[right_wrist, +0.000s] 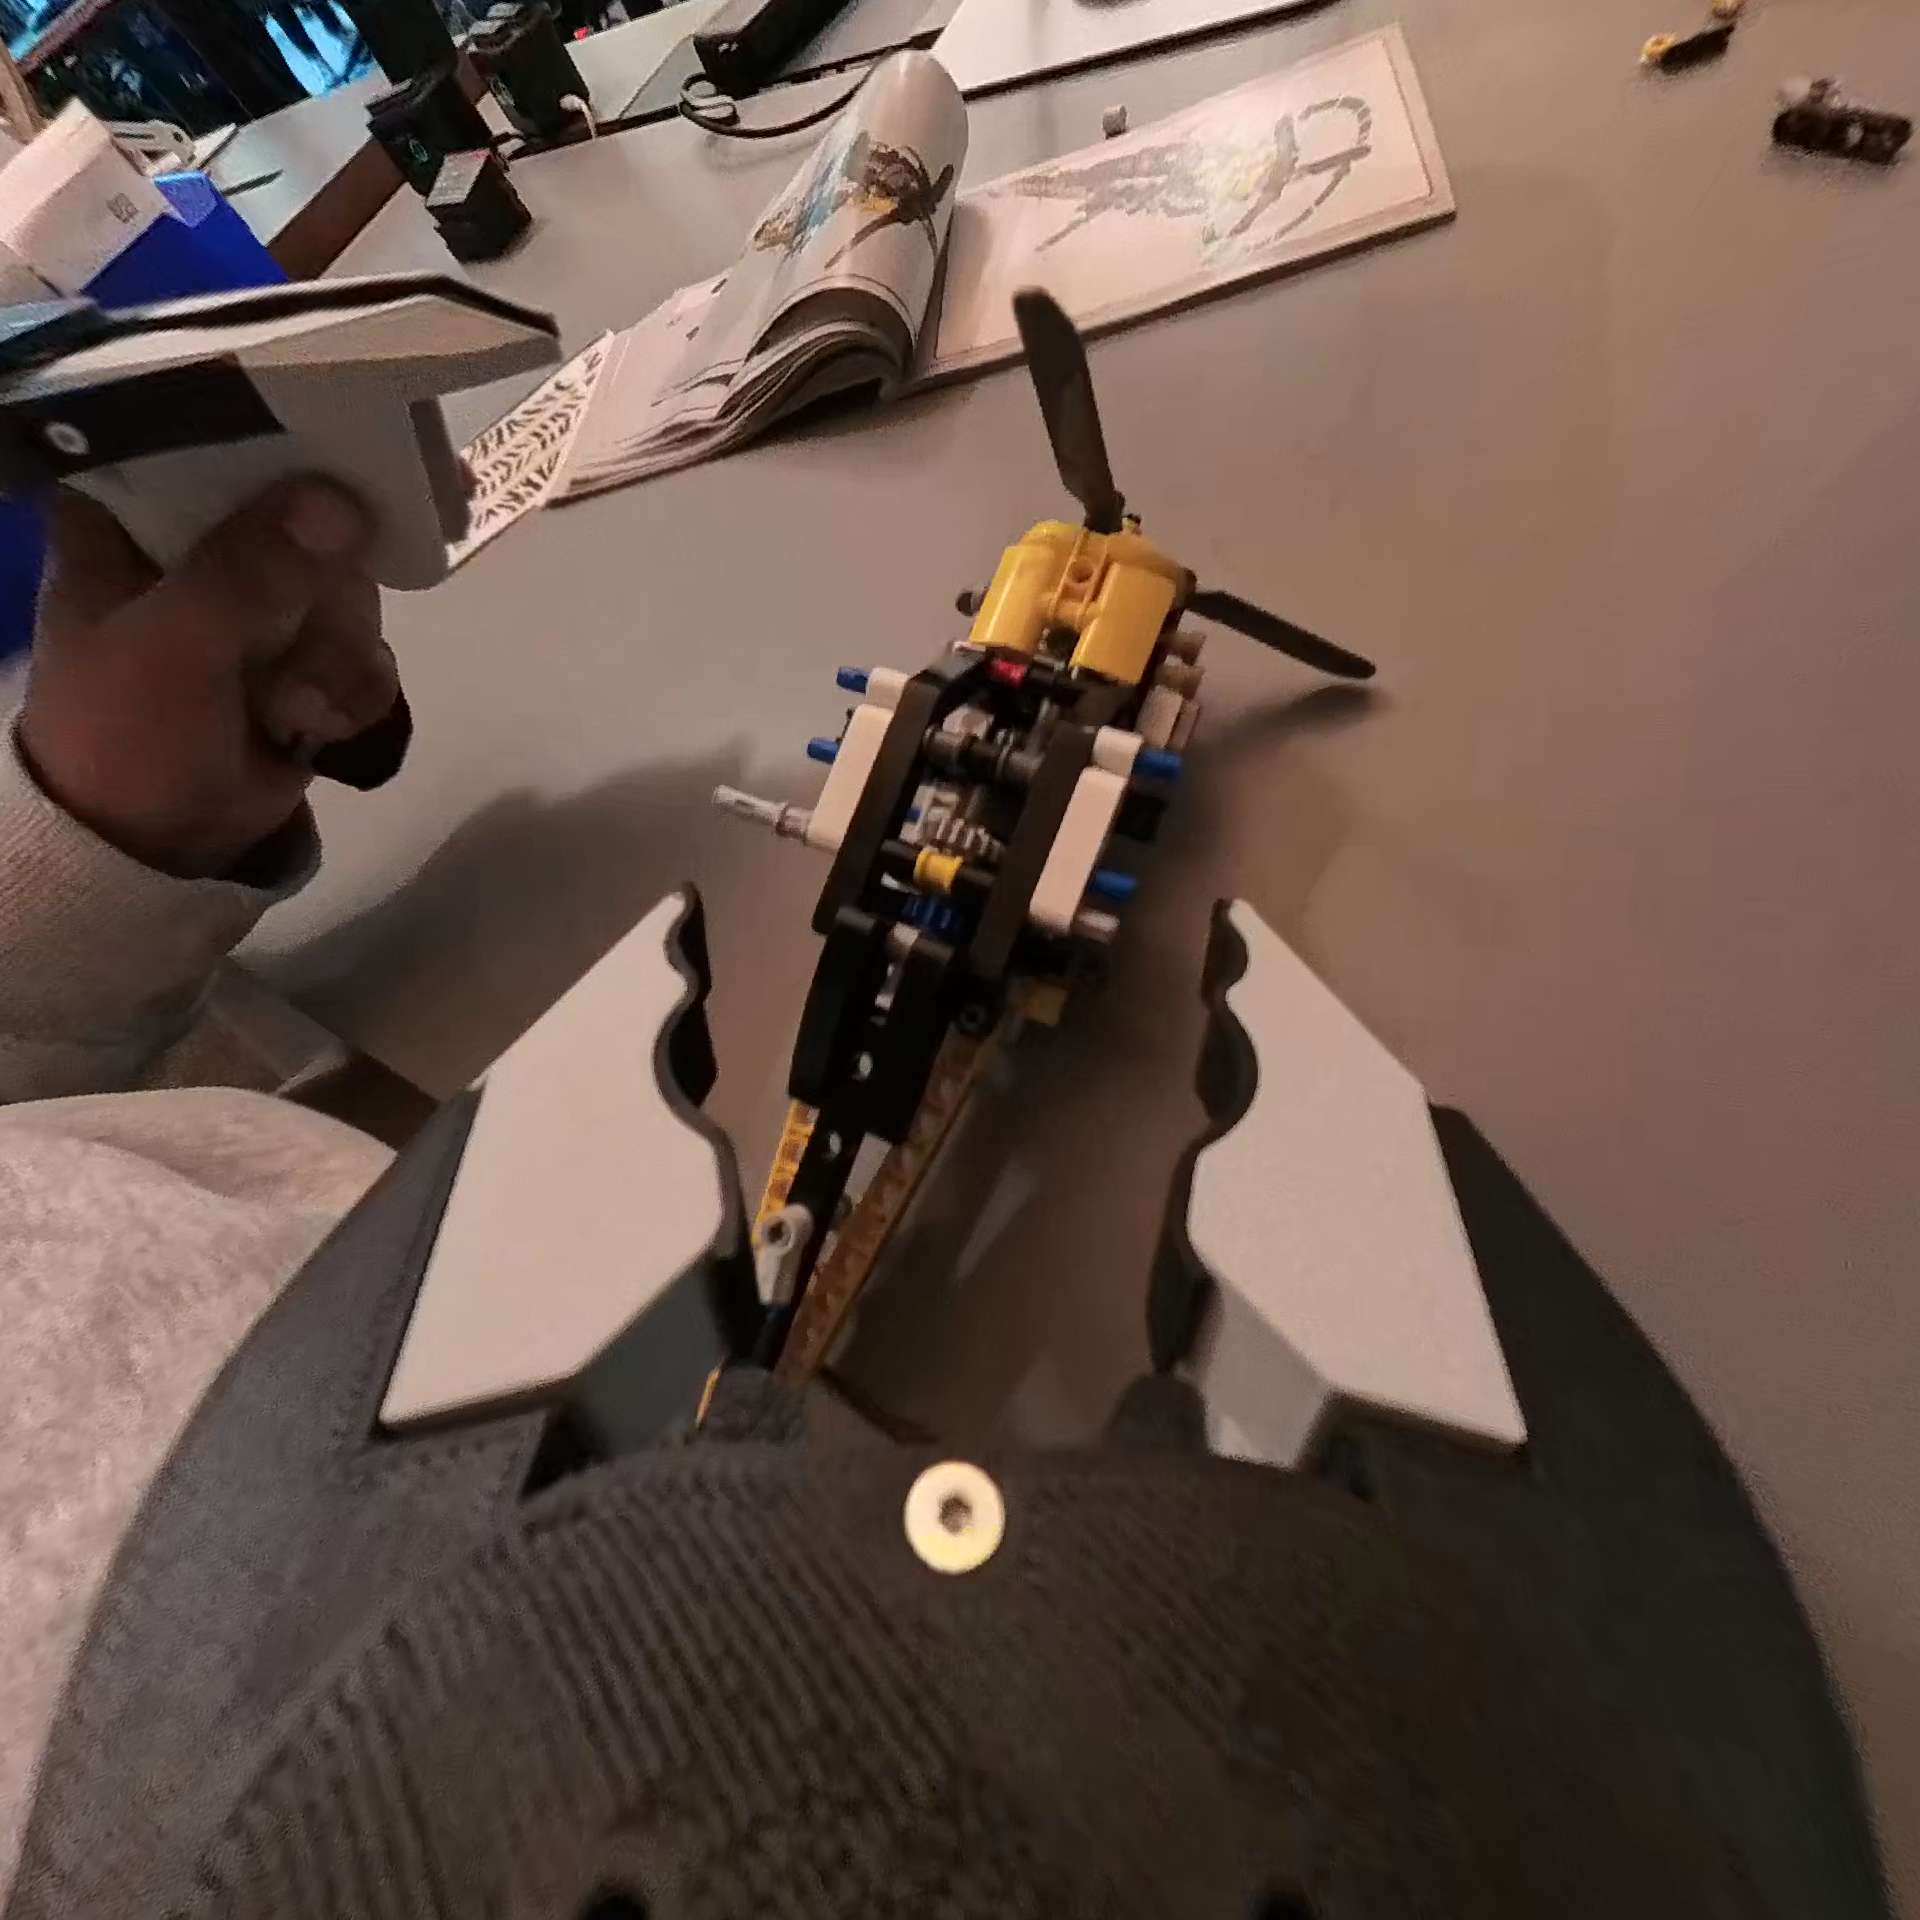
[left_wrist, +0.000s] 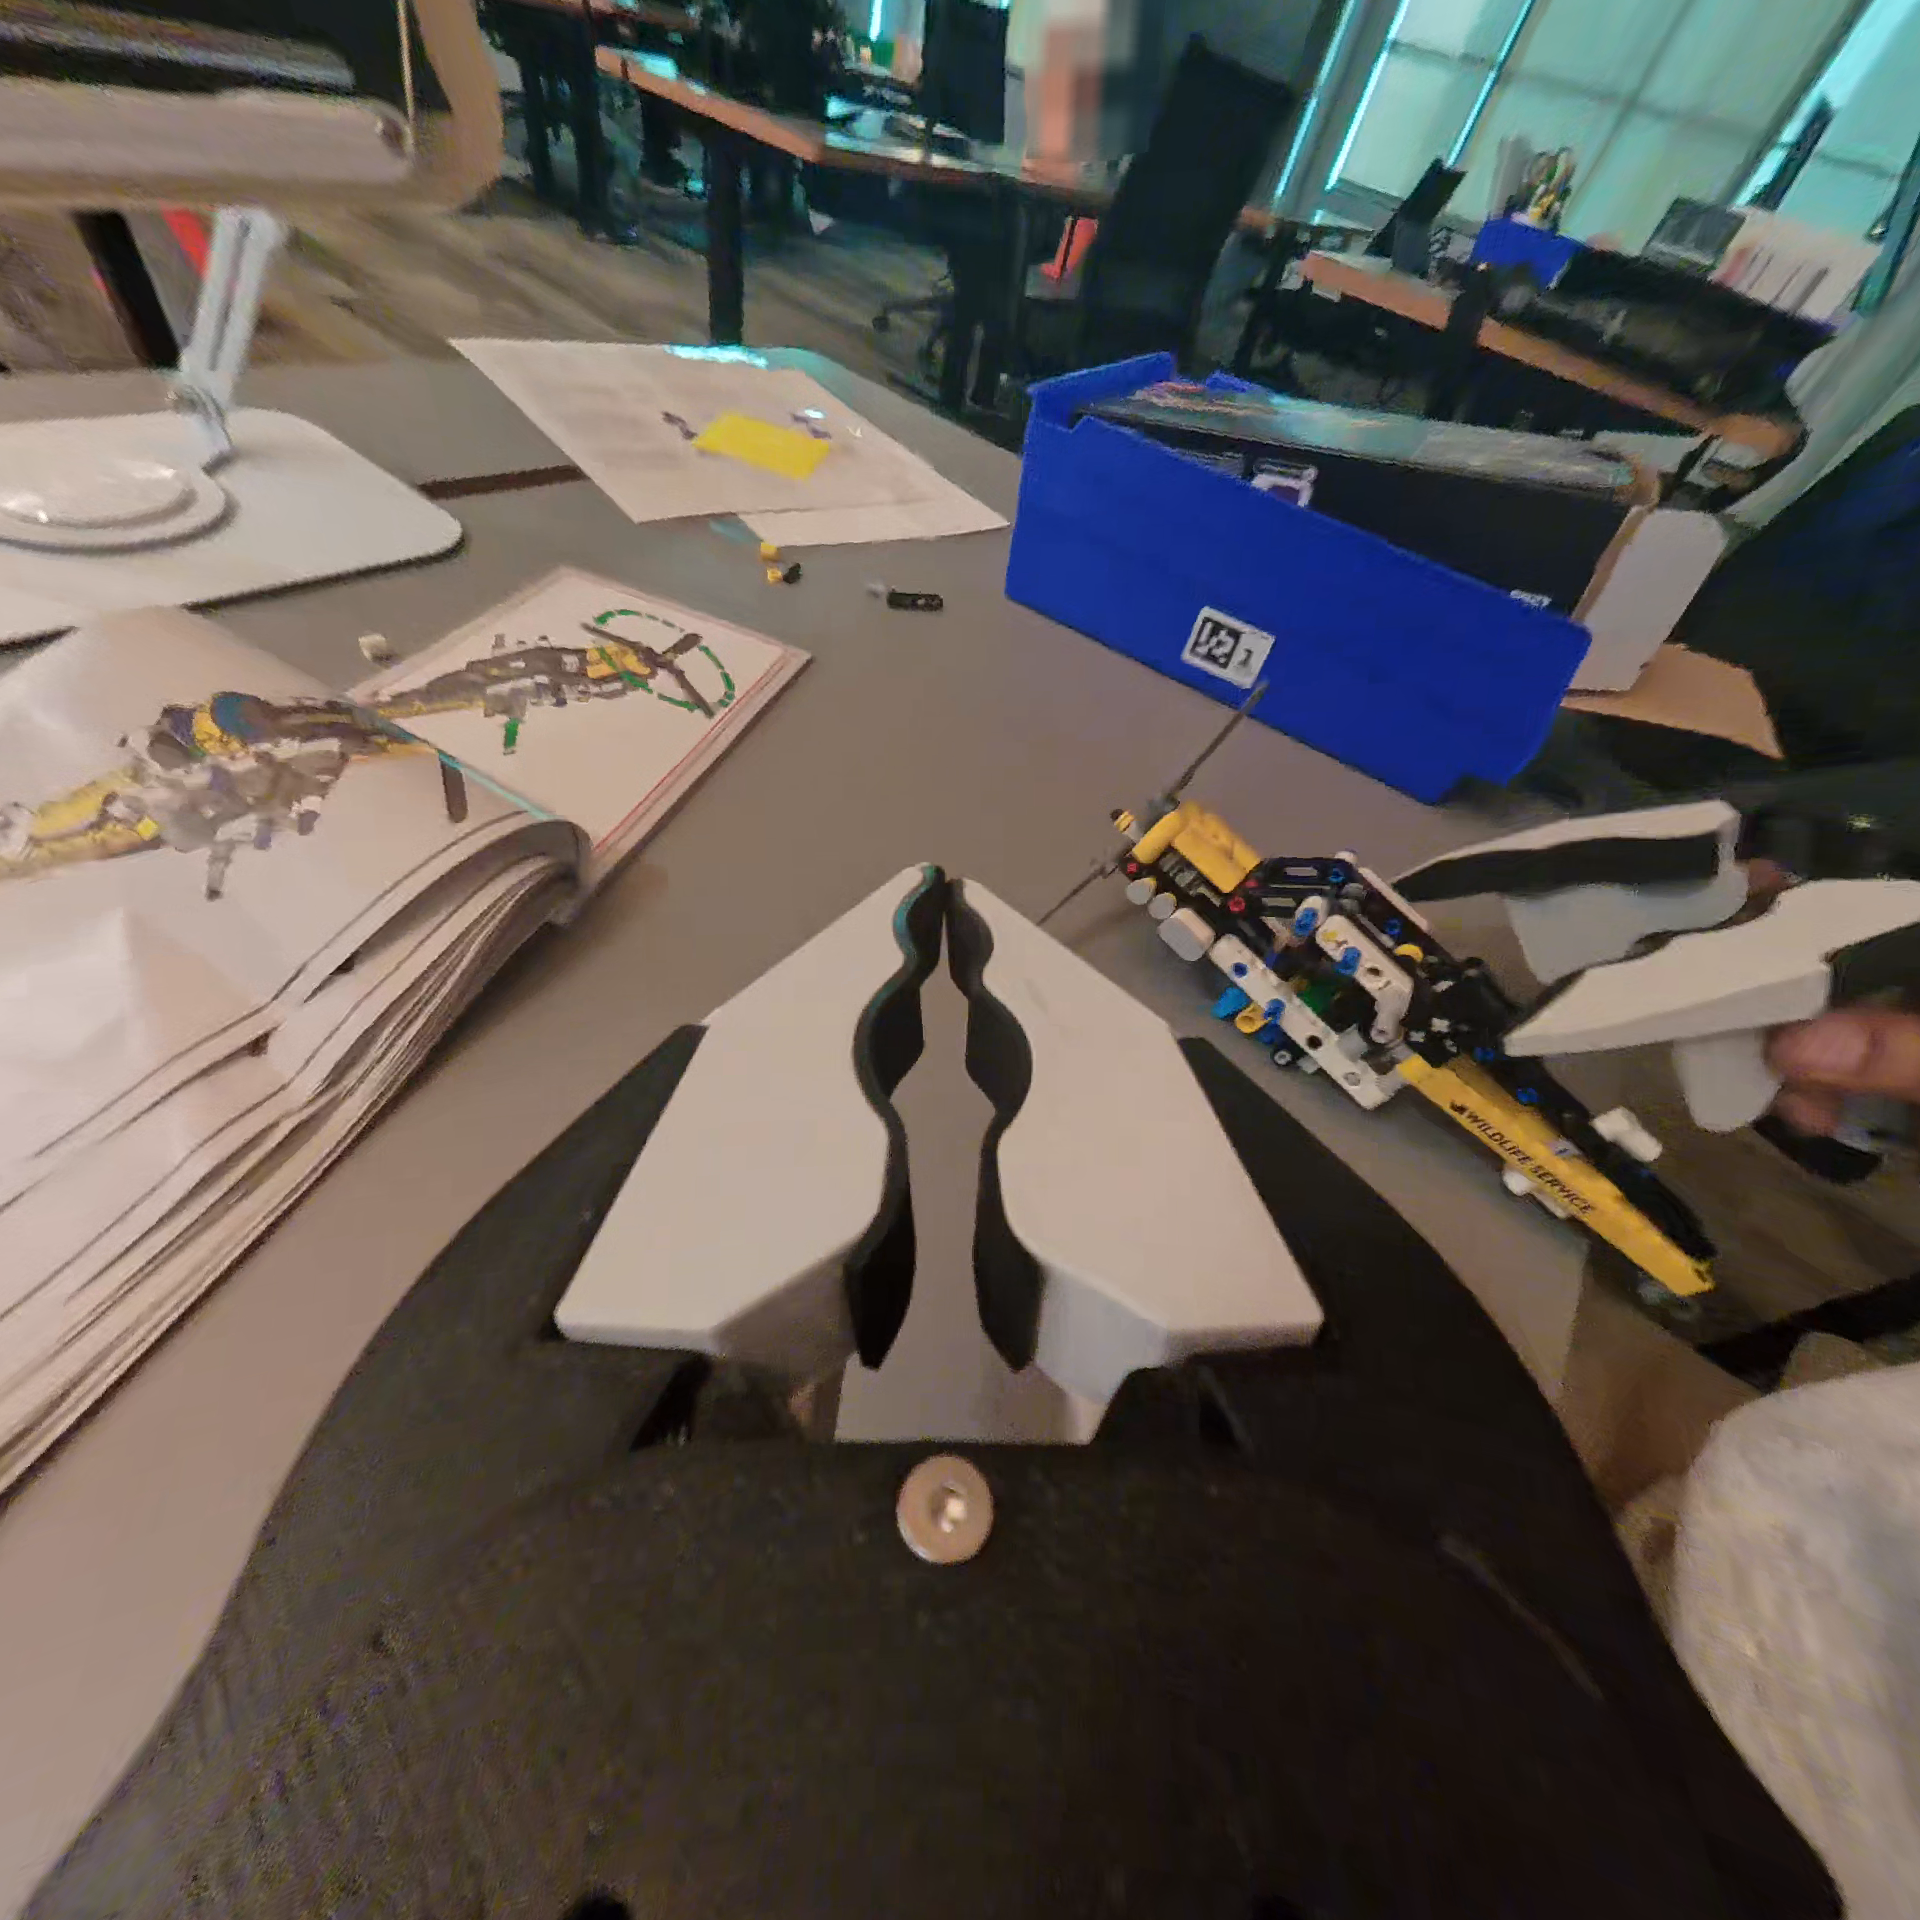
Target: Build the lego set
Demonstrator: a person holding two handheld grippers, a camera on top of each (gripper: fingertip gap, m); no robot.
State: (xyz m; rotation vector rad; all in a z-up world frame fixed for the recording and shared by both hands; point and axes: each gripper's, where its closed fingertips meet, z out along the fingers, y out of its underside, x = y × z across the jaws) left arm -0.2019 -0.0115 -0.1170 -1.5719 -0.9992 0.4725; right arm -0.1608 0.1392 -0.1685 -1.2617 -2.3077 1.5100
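Half-hidden lego model [right_wrist: 997, 831] tail behind right tool [right_wrist: 956, 935]

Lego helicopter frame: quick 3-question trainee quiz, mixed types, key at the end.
1. True or false: the left claw is shut and holds nothing.
2. The lego helicopter lies: A) inside the blue bin; B) on the grey table between the open right claw's fingers; C) on the open instruction book.
3. Fill in: the rotor blades sit at the helicopter's ____-coloured end.

Key: 1 true; 2 B; 3 yellow.
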